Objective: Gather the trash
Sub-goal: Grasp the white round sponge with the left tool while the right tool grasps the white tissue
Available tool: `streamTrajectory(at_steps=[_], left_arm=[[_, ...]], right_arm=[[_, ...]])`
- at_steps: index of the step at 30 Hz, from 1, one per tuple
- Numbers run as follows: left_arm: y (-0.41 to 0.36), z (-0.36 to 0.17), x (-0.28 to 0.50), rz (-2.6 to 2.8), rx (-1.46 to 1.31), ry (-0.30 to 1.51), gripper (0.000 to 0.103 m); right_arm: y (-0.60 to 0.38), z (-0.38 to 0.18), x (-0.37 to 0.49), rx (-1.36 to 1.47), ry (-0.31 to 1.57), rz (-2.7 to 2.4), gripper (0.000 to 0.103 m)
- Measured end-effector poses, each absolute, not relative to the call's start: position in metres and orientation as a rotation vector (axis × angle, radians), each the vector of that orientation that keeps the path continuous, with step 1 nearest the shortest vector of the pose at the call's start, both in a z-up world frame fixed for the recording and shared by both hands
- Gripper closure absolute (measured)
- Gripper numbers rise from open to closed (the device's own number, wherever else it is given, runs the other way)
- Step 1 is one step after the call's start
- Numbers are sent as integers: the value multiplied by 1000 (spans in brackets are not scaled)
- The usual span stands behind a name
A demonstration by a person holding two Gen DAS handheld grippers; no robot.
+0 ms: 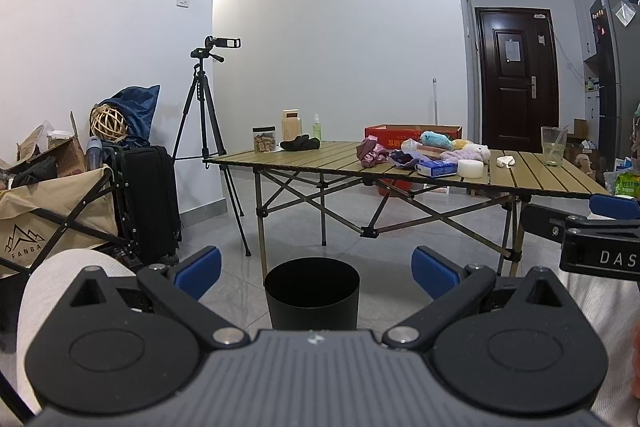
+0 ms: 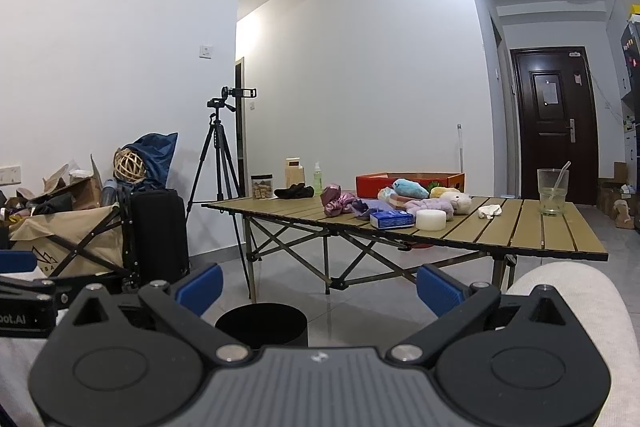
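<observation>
Both claws held low over the lap, level, aimed fwd: left claw [image 1: 316,273] & right claw [image 2: 319,289] spread wide w/ nothing between, black bin [image 1: 312,293] on floor just ahead, crumpled tissue [image 2: 490,211] well off on the bench [image 2: 520,235], bin's base cut off.

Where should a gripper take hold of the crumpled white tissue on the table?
Probably from above, fingers straddling the raised middle of the crumpled tissue. It lies loose on the slatted table, clear of the plastic cup and plush toys.
</observation>
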State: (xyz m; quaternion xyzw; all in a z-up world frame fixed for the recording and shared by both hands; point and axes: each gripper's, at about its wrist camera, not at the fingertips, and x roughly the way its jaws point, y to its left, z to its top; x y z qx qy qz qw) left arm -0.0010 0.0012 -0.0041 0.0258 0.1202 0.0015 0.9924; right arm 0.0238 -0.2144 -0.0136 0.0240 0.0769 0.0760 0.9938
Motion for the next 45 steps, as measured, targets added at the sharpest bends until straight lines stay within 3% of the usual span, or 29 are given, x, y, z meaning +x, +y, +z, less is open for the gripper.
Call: streamTrajectory(at_steps=[14,23,29,37,42,45], left_arm=[[3,13,37,-20,39,259,0],[1,77,179,-77,-16,212,0],[-46,91,309,-193,55,219,0],[-149,35,407,-362,98,316,1],[-215,-1,442,-475,42,374,7],[-251,-19,461,-479,98,408,16]], right_arm=[[-219,27,54,26,95,89,0],[-242,84,160,32,-7,50,0],[-288,95,285,87,87,51,0],[-382,80,431,101,272,-141,2],[-428,53,487,171,348,-172,14],[-454,29,516,210,408,-189,25]])
